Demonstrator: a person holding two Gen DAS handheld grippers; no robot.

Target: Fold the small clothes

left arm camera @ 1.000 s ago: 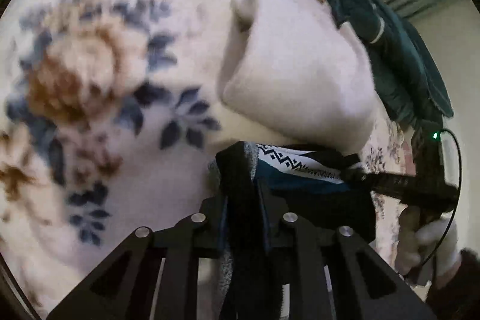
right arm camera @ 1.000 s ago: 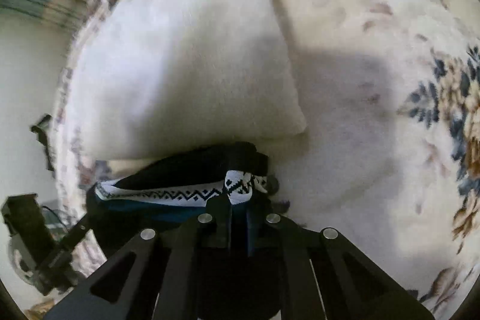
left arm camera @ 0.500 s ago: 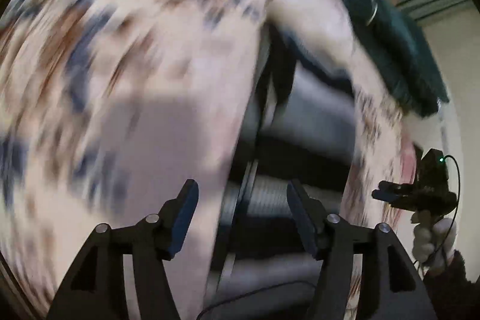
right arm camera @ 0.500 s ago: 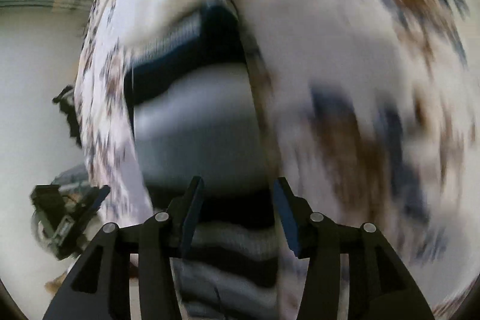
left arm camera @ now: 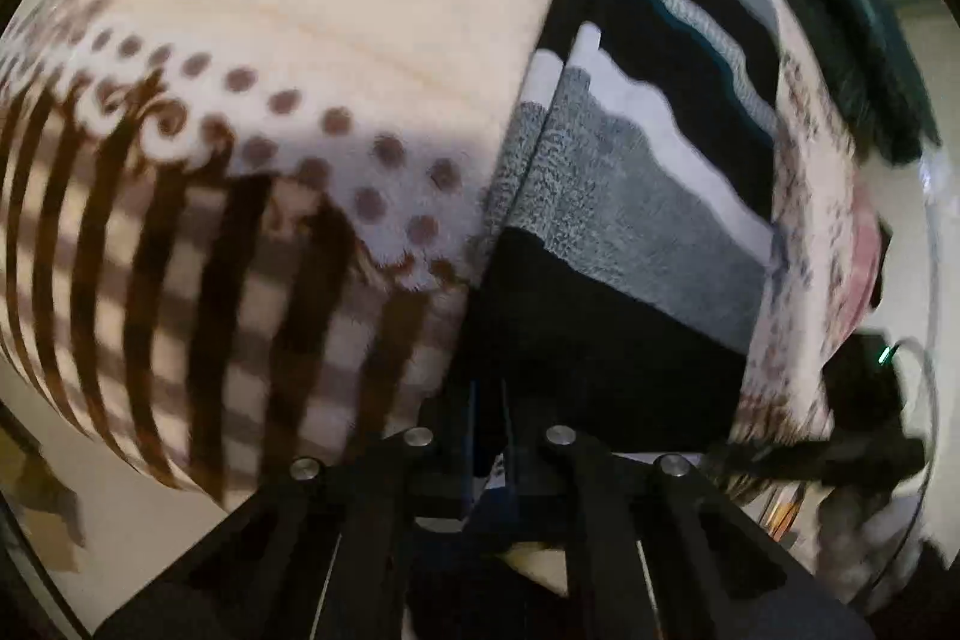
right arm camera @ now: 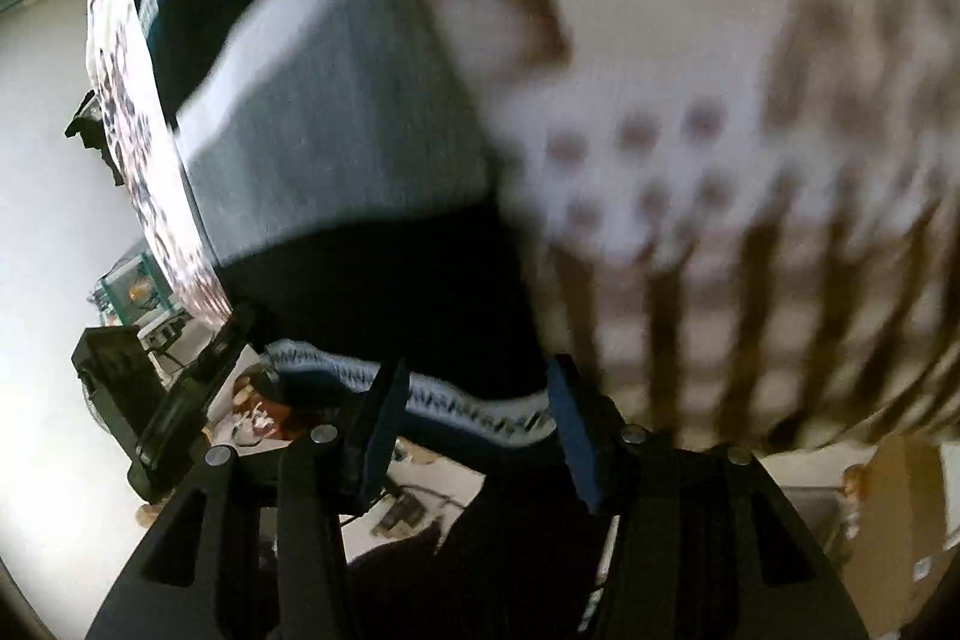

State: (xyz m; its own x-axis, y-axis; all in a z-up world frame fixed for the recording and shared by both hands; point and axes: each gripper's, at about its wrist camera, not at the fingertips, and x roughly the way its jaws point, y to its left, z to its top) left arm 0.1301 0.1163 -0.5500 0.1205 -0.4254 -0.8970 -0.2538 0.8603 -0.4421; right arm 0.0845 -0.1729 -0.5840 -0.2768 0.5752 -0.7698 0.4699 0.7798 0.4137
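A striped knit garment [left arm camera: 648, 196] with black, grey, white and teal bands lies stretched lengthwise on the patterned blanket [left arm camera: 336, 40]. My left gripper [left arm camera: 489, 436] is shut on the garment's near black edge at its left corner. In the right wrist view the same garment [right arm camera: 324, 118] runs away from me. My right gripper [right arm camera: 474, 424] is open, its blue-padded fingers [right arm camera: 384, 418] on either side of the white patterned hem [right arm camera: 456, 406] at the near edge, not closed on it. The other gripper shows at the edge of each view.
A dark green garment [left arm camera: 858, 16] lies at the far right beyond the striped one. The blanket's brown-striped border [left arm camera: 198, 316] hangs over the near edge, with floor below. Boxes and equipment [right arm camera: 132, 352] stand on the floor at left.
Both grippers let go of the folded bundle by the white pillow, opened, and pulled back to the near edge. The garment now lies stretched out. The left gripper has shut on its near edge.
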